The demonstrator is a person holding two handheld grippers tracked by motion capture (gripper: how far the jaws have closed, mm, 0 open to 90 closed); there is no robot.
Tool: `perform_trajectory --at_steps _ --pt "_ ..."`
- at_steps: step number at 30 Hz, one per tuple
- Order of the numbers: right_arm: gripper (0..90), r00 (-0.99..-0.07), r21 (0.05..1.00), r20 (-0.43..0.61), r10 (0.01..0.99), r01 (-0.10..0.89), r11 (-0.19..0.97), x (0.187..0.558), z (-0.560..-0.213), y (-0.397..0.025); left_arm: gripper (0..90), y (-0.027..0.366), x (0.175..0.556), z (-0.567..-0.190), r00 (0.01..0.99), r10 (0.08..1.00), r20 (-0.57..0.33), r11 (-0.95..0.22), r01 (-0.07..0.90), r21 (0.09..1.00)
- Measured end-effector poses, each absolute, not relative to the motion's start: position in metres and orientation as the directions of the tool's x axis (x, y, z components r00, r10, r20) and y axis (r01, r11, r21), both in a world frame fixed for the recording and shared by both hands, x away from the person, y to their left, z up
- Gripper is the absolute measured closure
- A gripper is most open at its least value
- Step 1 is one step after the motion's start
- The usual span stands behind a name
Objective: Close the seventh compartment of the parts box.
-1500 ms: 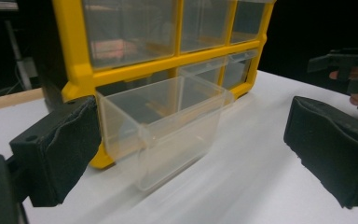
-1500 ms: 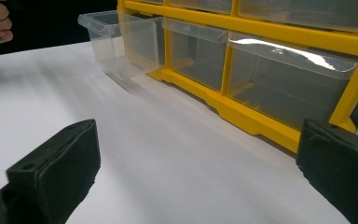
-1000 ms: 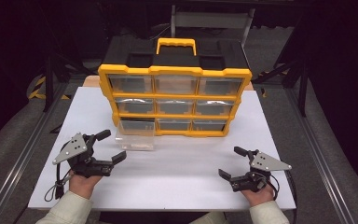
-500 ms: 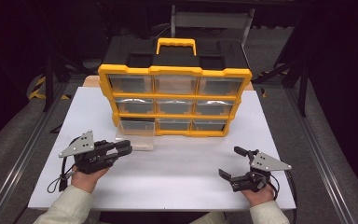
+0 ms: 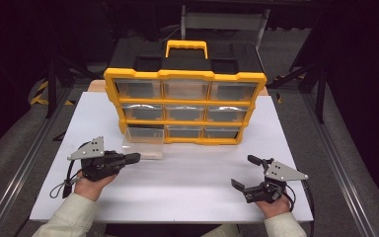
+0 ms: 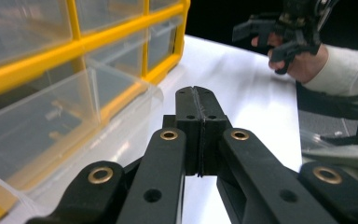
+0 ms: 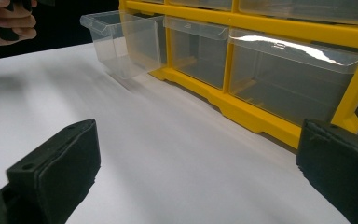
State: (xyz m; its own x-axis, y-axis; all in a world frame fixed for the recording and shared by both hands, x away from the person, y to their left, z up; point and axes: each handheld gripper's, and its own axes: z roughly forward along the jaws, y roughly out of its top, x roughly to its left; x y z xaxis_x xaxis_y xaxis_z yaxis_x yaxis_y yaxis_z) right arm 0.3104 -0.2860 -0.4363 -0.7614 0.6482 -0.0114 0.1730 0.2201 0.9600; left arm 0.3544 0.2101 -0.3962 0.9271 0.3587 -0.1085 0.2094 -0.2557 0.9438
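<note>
A yellow and black organizer cabinet (image 5: 185, 75) with clear drawers stands at the back of the white table (image 5: 187, 182). Its bottom-left drawer (image 5: 143, 145) is pulled out onto the table. My left gripper (image 5: 133, 158) is shut and holds nothing; its tips lie just in front of that drawer's front edge. In the left gripper view the jaws (image 6: 198, 100) meet beside the clear drawer (image 6: 51, 135). My right gripper (image 5: 246, 172) rests open near the front right, away from the cabinet. The right gripper view has its pads (image 7: 56, 172) wide apart, with the pulled-out drawer (image 7: 121, 42) far left.
The cabinet has a yellow carry handle (image 5: 186, 47) on top. Metal rails (image 5: 345, 187) run along both sides of the table. A chair (image 5: 224, 19) stands behind it. Bare white tabletop lies between the two grippers.
My left gripper went from open to shut and moved right, up to the front of the pulled-out drawer. The right gripper has stayed in place, open.
</note>
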Motion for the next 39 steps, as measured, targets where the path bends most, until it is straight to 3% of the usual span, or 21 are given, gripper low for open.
perform_trajectory --at_steps 19,39 --pt "0.3 -0.77 0.961 -0.003 0.638 0.175 0.215 0.311 -0.437 -0.286 89.3 0.2 0.363 -0.421 0.914 0.376 -0.152 -0.35 0.292 0.89" --pt "0.3 -0.779 0.958 0.004 0.627 0.183 0.222 0.312 -0.438 -0.284 89.4 0.194 0.374 -0.441 0.888 0.425 -0.178 -0.361 0.346 0.866"
